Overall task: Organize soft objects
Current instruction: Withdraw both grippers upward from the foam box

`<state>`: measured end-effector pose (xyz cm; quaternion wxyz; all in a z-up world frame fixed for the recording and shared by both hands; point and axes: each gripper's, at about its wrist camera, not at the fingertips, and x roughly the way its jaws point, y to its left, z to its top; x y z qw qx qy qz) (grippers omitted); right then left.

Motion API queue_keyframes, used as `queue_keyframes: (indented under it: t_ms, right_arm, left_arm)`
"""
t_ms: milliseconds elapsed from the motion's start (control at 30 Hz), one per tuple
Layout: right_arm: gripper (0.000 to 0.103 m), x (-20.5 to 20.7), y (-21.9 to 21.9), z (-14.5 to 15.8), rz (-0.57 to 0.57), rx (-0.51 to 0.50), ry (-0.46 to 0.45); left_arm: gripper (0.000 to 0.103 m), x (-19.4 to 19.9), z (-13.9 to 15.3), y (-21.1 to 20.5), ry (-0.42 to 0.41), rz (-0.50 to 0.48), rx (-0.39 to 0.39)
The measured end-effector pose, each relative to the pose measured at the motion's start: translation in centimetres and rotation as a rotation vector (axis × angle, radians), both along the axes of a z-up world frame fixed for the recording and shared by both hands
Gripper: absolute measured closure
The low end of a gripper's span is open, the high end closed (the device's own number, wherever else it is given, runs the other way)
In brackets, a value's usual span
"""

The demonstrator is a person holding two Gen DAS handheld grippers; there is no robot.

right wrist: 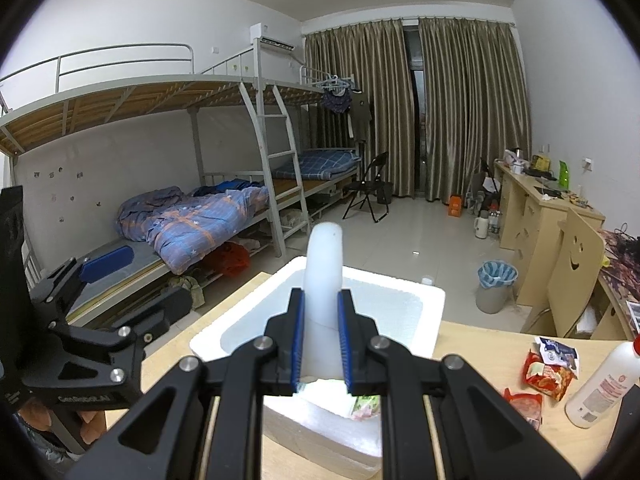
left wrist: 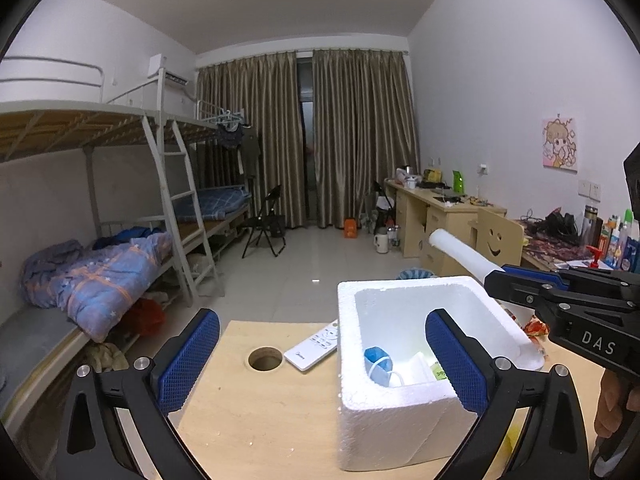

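Observation:
A white foam box [left wrist: 400, 416] stands on the wooden table [left wrist: 256, 412]; it also shows in the right wrist view [right wrist: 400, 292]. Inside lie a blue face mask [left wrist: 378, 364], a white packet and a green packet [right wrist: 366, 404]. My right gripper [right wrist: 322, 336] is shut on a white foam tube [right wrist: 324, 264] and holds it above the box; from the left wrist view the tube [left wrist: 460, 250] sticks out over the box's far right corner. My left gripper [left wrist: 320, 360] is open and empty, its right finger over the box's near side.
A white remote [left wrist: 314, 344] lies beside a round cable hole [left wrist: 264, 358] left of the box. Red snack packets [right wrist: 548, 372] and a white bottle [right wrist: 604, 380] lie right of the box. Bunk beds stand left, desks and a chair right.

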<state>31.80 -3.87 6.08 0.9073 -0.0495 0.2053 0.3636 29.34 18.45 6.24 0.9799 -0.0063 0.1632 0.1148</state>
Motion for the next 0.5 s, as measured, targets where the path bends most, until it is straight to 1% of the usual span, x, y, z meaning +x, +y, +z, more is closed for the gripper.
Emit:
queue_keyframes:
  t_ms: [100, 400, 500]
  right_arm:
    - [0.084, 0.0, 0.2, -0.1, 0.003, -0.008, -0.003]
    - [0.084, 0.4, 1.4, -1.1, 0.012, -0.04, 0.02]
    - [0.084, 0.5, 1.5, -1.3, 0.013, -0.043, 0.023]
  left_arm:
    - [0.0, -0.1, -0.1, 0.4, -0.01, -0.003, -0.018]
    - [0.0, -0.6, -0.1, 0.9, -0.013, -0.004, -0.032]
    - [0.0, -0.5, -0.4, 1.1, -0.003, -0.003, -0.035]
